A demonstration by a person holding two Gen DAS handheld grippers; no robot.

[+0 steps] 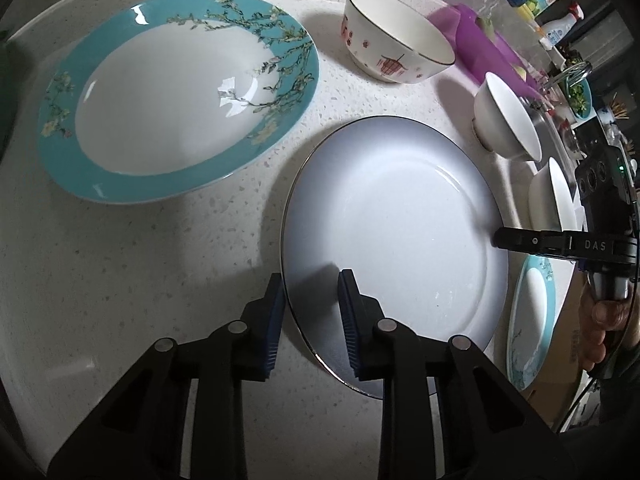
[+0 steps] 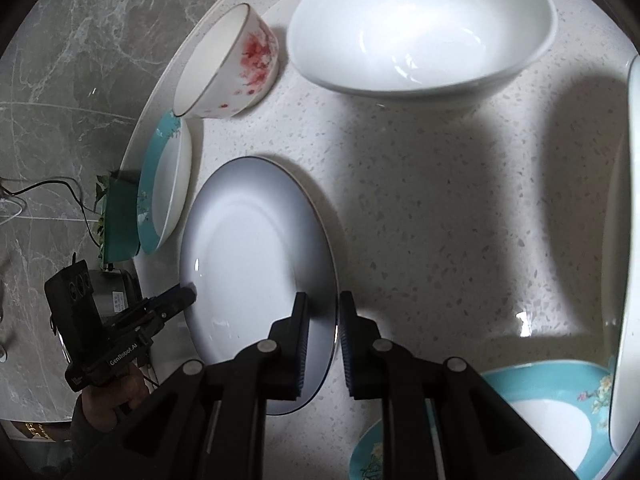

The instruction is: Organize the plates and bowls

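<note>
Centrally placed on the speckled counter [image 1: 140,264]: a pale grey plate [image 1: 396,236] with a thin dark rim, bare inside. Straddled at its near edge by the left gripper [image 1: 311,312], one blue pad [image 1: 276,320] outside the rim, the other over the plate's face, a narrow gap between them and no squeeze visible. Approached at its opposite edge by the right gripper [image 1: 500,238], seen side-on in the left wrist view, tips at the rim. From the right wrist view, the right gripper [image 2: 323,320] set astride that same plate [image 2: 256,264], one finger above the face, the other beyond the rim, slightly parted; contact with the rim cannot be told.

Beyond, to the left: a large teal-rimmed dish [image 1: 176,100] with blossom branches, white well holding nothing. Behind the grey plate: a cream bowl [image 1: 396,44] with red patterns, nothing inside, just beside a purple mat [image 1: 476,40]. Further right: a small white bowl [image 1: 506,120], then another white bowl [image 1: 554,196], both with nothing in them. Near the right edge, a second teal-rimmed dish [image 1: 532,320], partly over the counter's rim. In the right wrist view, a wide white bowl [image 2: 420,28] at the top, likewise bare inside.
</note>
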